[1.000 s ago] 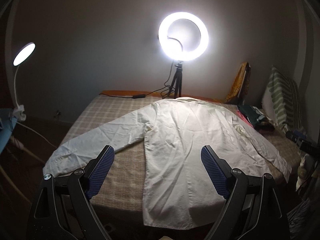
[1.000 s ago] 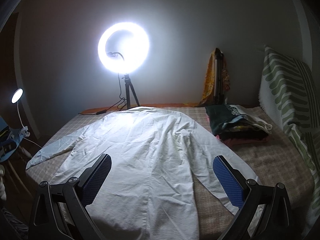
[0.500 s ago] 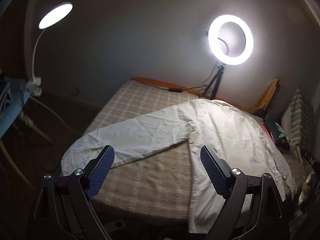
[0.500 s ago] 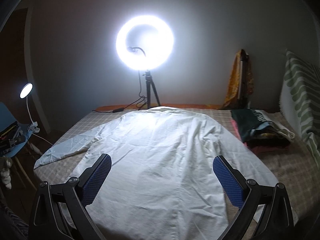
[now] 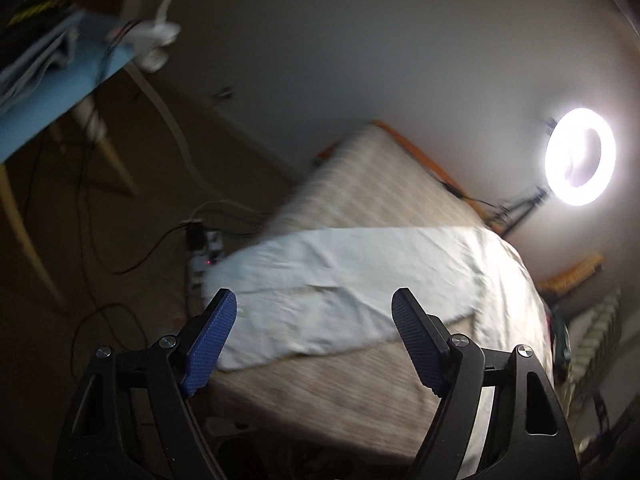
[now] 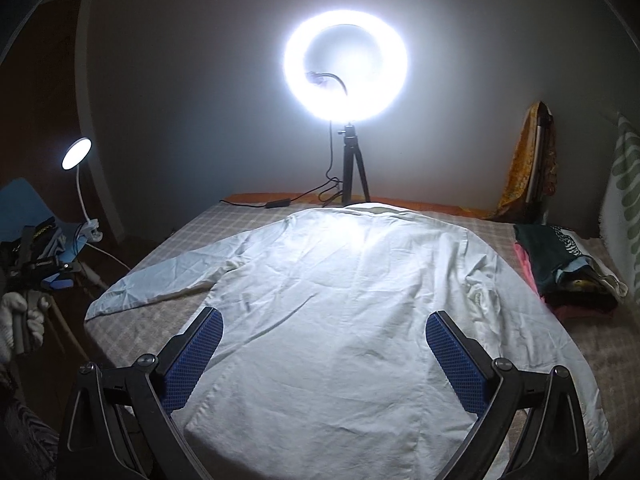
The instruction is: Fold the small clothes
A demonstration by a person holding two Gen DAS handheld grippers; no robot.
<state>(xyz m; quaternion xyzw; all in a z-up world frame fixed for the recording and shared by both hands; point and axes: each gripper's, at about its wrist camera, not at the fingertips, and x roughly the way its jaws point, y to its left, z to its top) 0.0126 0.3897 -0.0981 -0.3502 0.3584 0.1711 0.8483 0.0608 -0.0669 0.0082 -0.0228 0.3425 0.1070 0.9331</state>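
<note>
While shirt lies flat: white long-sleeved cotton shirt (image 6: 340, 320) spread back-up on checked bed (image 6: 600, 344).
Left tongs (image 5: 314, 344): swung over sleeve cuff since earlier, jaws spread but narrowing, nothing pinched.
Right tongs (image 6: 324, 356): spread, empty, above shirt's body.

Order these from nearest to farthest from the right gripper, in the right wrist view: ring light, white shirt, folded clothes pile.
1. White shirt: spread flat under the right gripper.
2. Folded clothes pile: on the bed, right.
3. Ring light: on a tripod beyond the shirt's collar.

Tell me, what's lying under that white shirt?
The white shirt lies spread on a bed with a beige checked cover, which shows around its sleeve and sides. Whatever is directly beneath the shirt's body is hidden.
</note>
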